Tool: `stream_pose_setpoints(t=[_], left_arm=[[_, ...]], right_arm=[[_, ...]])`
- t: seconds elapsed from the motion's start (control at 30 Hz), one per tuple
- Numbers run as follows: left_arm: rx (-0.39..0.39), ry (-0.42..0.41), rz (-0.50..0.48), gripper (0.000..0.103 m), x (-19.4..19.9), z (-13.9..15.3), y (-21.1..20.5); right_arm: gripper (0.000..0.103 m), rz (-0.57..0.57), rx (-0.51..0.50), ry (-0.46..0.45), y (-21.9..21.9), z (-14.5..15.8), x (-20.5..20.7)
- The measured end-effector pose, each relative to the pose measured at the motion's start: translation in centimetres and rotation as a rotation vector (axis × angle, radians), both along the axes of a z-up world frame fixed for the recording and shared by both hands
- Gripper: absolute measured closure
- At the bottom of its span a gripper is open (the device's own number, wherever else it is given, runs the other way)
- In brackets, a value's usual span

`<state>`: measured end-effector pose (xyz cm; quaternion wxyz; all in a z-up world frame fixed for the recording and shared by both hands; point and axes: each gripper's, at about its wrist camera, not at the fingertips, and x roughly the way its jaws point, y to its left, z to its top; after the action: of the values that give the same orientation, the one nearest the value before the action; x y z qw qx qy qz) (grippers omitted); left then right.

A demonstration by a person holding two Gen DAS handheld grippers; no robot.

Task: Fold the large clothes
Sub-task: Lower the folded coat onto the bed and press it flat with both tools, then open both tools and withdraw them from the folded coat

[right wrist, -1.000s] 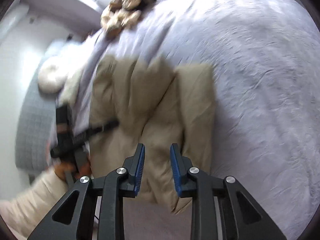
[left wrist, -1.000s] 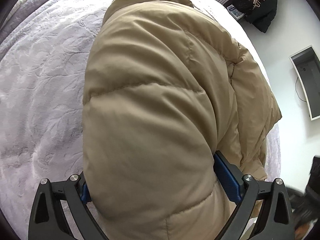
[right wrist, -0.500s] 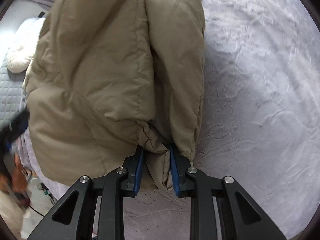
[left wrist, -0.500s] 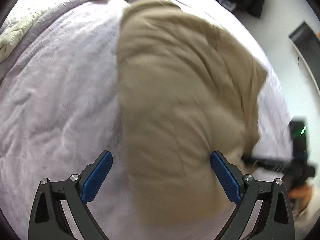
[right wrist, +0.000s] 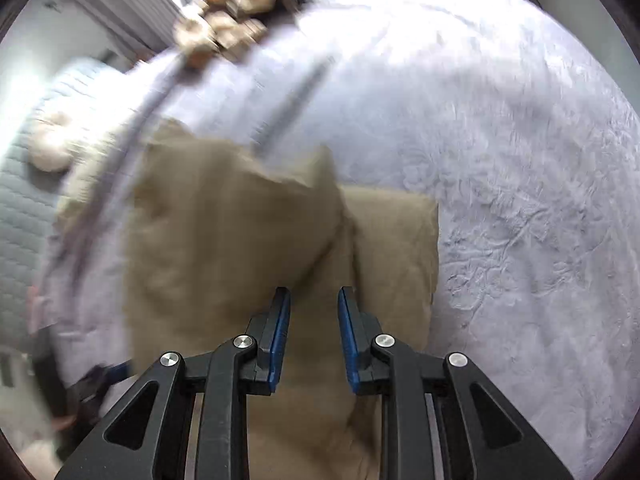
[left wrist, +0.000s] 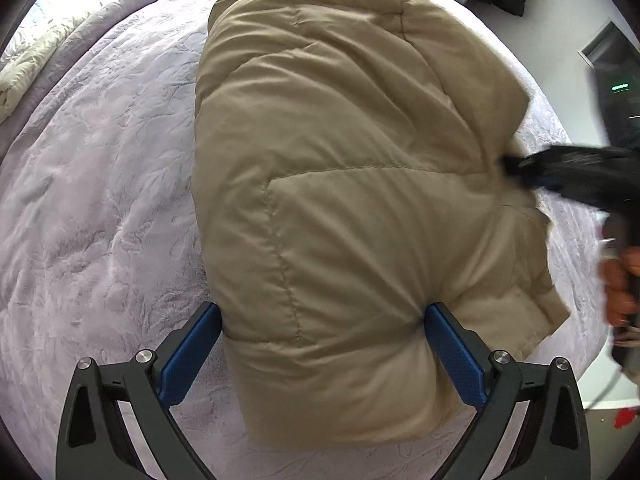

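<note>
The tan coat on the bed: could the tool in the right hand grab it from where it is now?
Probably yes. The right tool hangs just above the coat with its jaws apart and nothing between them. The view is blurred, so the gap is hard to judge.

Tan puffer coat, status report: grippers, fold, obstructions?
Left gripper open wide, straddling tan puffer coat bundle. Right gripper open above its edge. Coat folded on bedspread. Nothing in the way.
</note>
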<state>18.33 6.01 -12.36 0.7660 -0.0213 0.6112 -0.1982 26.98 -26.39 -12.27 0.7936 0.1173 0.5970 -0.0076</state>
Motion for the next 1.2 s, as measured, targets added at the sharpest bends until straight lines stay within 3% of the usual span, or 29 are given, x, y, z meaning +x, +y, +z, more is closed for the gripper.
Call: stream_pose_setpoints(t=[0.07, 0.13, 0.27, 0.6, 0.97, 1.2], left_arm=[[0.0, 0.005, 0.005, 0.001, 0.5, -0.4, -0.1], [0.006, 0.004, 0.006, 0.001, 0.8, -0.7, -0.2], [0.019, 0.008, 0.007, 0.001, 0.9, -0.8, -0.3], [0.035, 0.021, 0.033, 0.001, 0.6, 0.2, 0.2], [0.059, -0.011, 0.045, 0.001, -1.5, 4.4, 0.2], [0.057, -0.043, 0.063, 0.001, -3.7, 8.0, 0.6]], right_arm=[[0.077, -0.04, 0.028, 0.081, -1.3, -3.4, 0.7], [0.078, -0.078, 0.067, 0.092, -2.3, -5.0, 1.0], [0.078, -0.055, 0.061, 0.088, -2.5, -5.9, 0.9], [0.073, -0.065, 0.081, 0.097, -1.7, -3.1, -0.5], [0.047, -0.073, 0.096, 0.079, -1.4, 3.0, -6.4], [0.032, -0.054, 0.077, 0.085, 0.4, 5.3, -10.1]])
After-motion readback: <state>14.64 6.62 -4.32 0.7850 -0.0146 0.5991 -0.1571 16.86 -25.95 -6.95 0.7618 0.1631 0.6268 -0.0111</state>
